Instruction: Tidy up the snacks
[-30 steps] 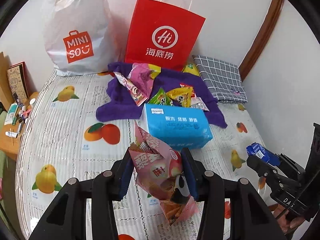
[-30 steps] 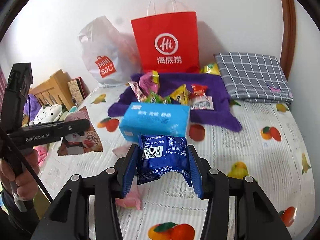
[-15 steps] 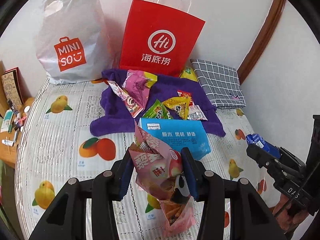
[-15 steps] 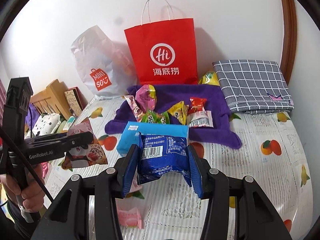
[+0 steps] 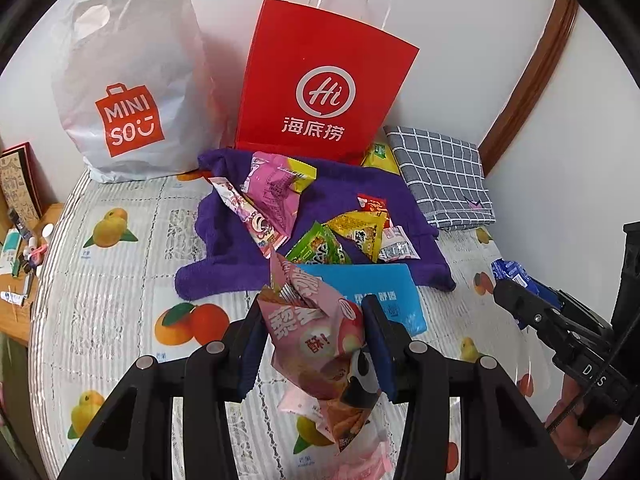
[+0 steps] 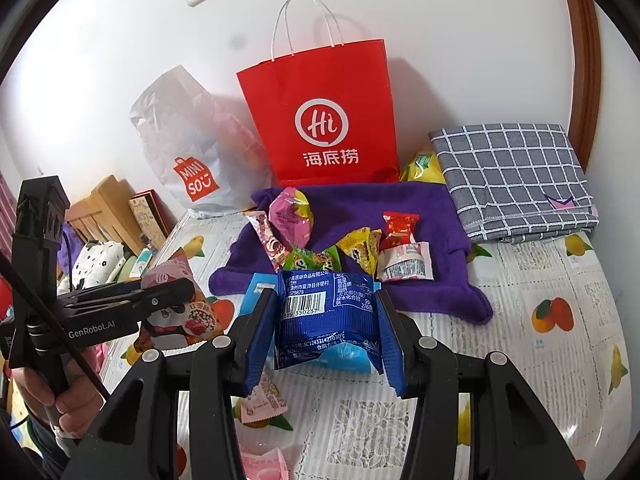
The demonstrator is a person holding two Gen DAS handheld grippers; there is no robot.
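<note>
The right gripper (image 6: 326,320) is clamped on a blue snack packet (image 6: 326,316), barcode side up, in front of the purple towel (image 6: 424,216). On the towel lie a pink packet (image 6: 290,216), a yellow packet (image 6: 360,250), a red packet (image 6: 400,226) and a white packet (image 6: 406,268). Behind the towel stands a red paper bag (image 6: 324,120). Left of the towel, the left gripper (image 6: 168,292) grips a pink snack bag (image 6: 180,312).

Occlusions and cut-offs, both wrist views

The blue tissue pack (image 6: 256,292) is mostly hidden behind the blue snack packet (image 6: 326,316). The yellow bag (image 5: 380,158) shows only a corner behind the red paper bag (image 5: 320,92). A pink packet (image 6: 264,466) is cut by the bottom edge. Small items on the wooden side shelf (image 5: 16,276) are too small to identify.
</note>
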